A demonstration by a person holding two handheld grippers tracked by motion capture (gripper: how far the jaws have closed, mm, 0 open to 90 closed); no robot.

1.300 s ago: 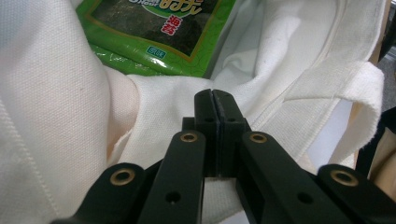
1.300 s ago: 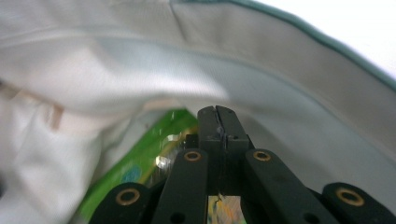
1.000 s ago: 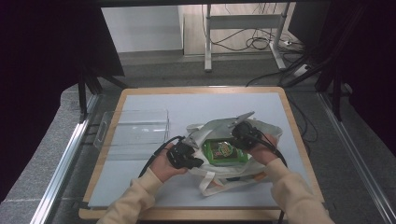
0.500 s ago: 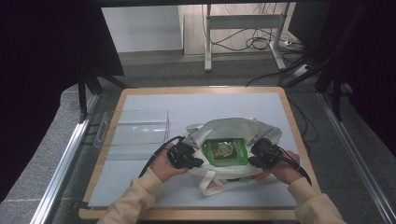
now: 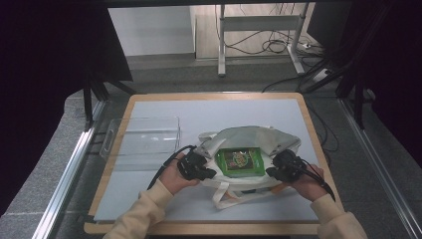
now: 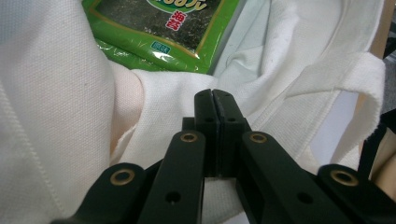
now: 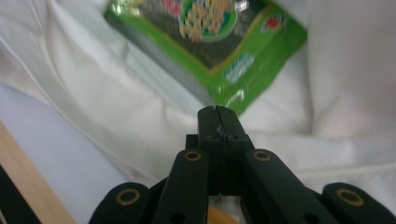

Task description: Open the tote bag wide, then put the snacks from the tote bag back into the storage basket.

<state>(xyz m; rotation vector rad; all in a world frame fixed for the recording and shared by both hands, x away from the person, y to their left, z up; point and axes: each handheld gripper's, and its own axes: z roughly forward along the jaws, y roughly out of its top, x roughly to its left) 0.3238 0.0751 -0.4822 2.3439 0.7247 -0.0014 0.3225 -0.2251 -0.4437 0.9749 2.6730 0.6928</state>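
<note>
1. A cream canvas tote bag (image 5: 249, 149) lies flat on the near right part of the table (image 5: 149, 199), its mouth spread open; the cloth is coarse-woven, creased and soft.
2. Inside the open mouth sits a green snack packet (image 5: 240, 161), rectangular and glossy, with a darker printed panel in its middle and crinkled foil-like edges.
3. The bag's strap (image 5: 234, 196) loops in a flat band onto the table toward the person.
4. The left gripper (image 5: 208, 173) is at the bag's left edge, just beside the packet. In the left gripper view its black jaws are pressed together with no gap, and the cloth (image 6: 154, 93) lies right at their tips; whether a fold is pinched between them I cannot tell.
5. The right gripper (image 5: 272, 172) is at the bag's right edge. In the right gripper view, which is blurred, its jaws are likewise closed tight, with the packet (image 7: 210, 42) just beyond the tips.
6. A clear plastic tray (image 5: 142, 142), boxy with thin walls, stands left of the bag, apart from it.
7. The table has a smooth pale top and a light wooden rim.
</note>
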